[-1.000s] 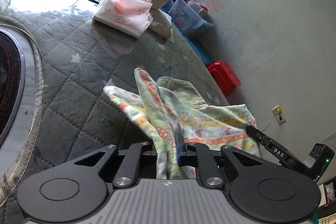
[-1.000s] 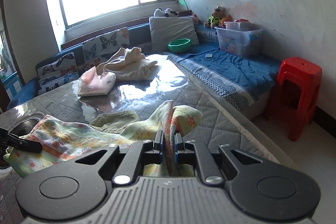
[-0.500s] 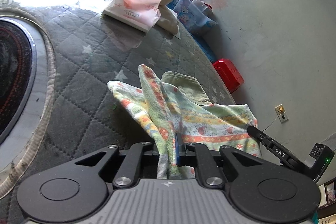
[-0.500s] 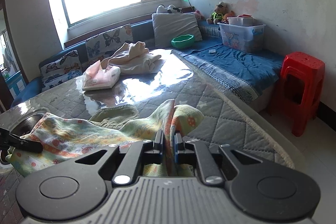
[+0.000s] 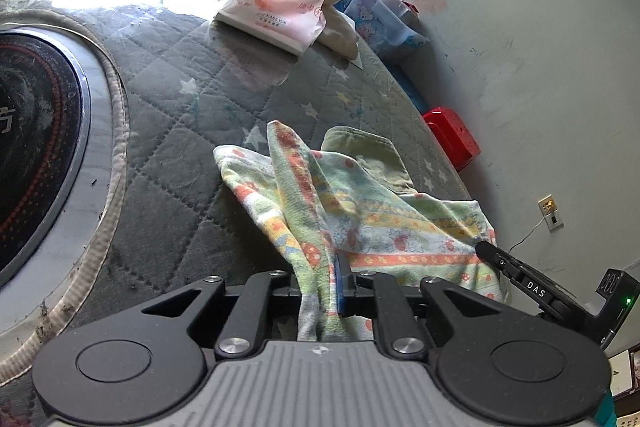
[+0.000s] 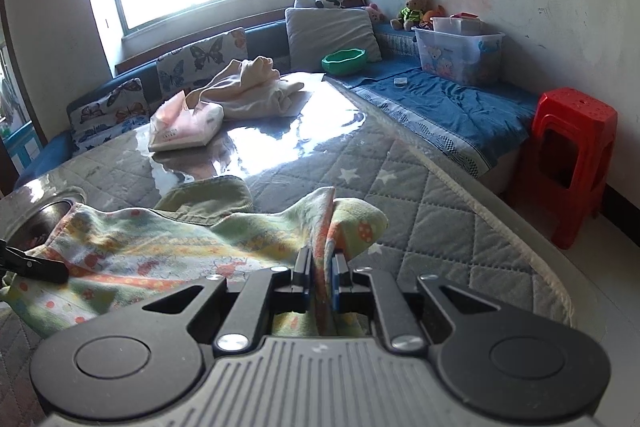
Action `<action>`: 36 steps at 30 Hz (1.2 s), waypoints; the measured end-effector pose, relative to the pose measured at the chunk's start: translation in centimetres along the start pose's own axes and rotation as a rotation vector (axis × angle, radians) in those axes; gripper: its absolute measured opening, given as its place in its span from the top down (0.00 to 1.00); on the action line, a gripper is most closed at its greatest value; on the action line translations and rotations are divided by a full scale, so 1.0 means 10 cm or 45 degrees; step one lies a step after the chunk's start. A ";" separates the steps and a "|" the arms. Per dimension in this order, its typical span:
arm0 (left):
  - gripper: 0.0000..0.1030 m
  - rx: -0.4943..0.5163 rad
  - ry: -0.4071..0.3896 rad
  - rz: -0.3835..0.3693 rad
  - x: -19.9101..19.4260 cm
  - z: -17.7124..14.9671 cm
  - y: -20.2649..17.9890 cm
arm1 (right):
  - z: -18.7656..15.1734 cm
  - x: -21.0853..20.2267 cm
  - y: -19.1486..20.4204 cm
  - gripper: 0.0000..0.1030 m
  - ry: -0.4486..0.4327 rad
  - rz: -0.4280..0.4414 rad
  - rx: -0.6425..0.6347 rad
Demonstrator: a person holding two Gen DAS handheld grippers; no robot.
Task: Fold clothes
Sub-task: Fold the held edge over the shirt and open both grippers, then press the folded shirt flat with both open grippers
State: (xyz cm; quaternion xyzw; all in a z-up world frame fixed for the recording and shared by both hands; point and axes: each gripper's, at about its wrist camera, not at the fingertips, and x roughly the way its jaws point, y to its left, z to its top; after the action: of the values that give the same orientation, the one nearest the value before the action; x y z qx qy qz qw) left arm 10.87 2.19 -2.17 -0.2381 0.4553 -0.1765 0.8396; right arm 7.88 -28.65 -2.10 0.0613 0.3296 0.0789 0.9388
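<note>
Both grippers pinch the patterned cloth (image 5: 360, 211): left gripper (image 5: 320, 279) and right gripper (image 6: 320, 267) each clamp a corner | change: almost none (hands steady) | cloth sags onto quilted table (image 6: 420, 227) | fold not yet laid.

Pastel green towel (image 5: 360, 223) with orange flower bands; grey quilted cover (image 5: 192, 115) with white stars.

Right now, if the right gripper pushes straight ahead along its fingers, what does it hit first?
The right gripper is shut on the patterned cloth, so its raised fold comes first; beyond that, probably the quilted table cover.
</note>
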 end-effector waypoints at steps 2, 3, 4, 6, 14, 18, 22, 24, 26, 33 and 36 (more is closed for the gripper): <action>0.85 0.002 0.002 0.004 0.00 0.00 0.00 | -0.01 0.01 0.00 0.91 0.002 -0.004 -0.007; 0.85 0.004 0.004 0.008 0.01 0.00 0.00 | -0.01 0.02 0.01 0.91 0.003 -0.006 -0.011; 0.84 0.007 0.005 0.013 0.01 -0.01 0.00 | -0.01 0.03 0.01 0.91 0.004 -0.008 -0.013; 0.82 0.016 0.007 0.029 0.01 -0.01 0.00 | -0.01 0.03 0.02 0.91 0.009 -0.010 -0.012; 0.70 0.068 -0.001 0.099 -0.01 -0.04 -0.05 | -0.05 0.04 0.00 0.83 0.019 -0.031 -0.010; 0.63 0.081 -0.012 0.119 -0.02 -0.06 -0.07 | -0.05 0.02 0.01 0.78 0.015 -0.038 -0.008; 0.58 0.104 -0.026 0.144 -0.05 -0.08 -0.09 | -0.06 0.00 0.05 0.70 0.007 -0.043 -0.023; 0.54 0.115 -0.032 0.157 -0.06 -0.09 -0.10 | -0.05 -0.02 0.07 0.61 0.001 -0.040 -0.026; 0.49 0.126 -0.038 0.169 -0.07 -0.11 -0.11 | -0.05 -0.04 0.10 0.59 -0.005 -0.035 -0.028; 0.37 0.167 -0.064 0.186 -0.15 -0.17 -0.15 | -0.07 -0.06 0.23 0.41 -0.016 -0.034 -0.068; 0.33 0.198 -0.082 0.204 -0.19 -0.21 -0.18 | -0.09 -0.08 0.28 0.33 -0.019 -0.033 -0.084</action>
State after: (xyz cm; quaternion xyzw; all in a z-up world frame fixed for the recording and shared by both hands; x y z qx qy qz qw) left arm 7.99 1.16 -0.84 -0.1405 0.4305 -0.1359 0.8812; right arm 6.40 -26.00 -1.90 0.0266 0.3206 0.0770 0.9437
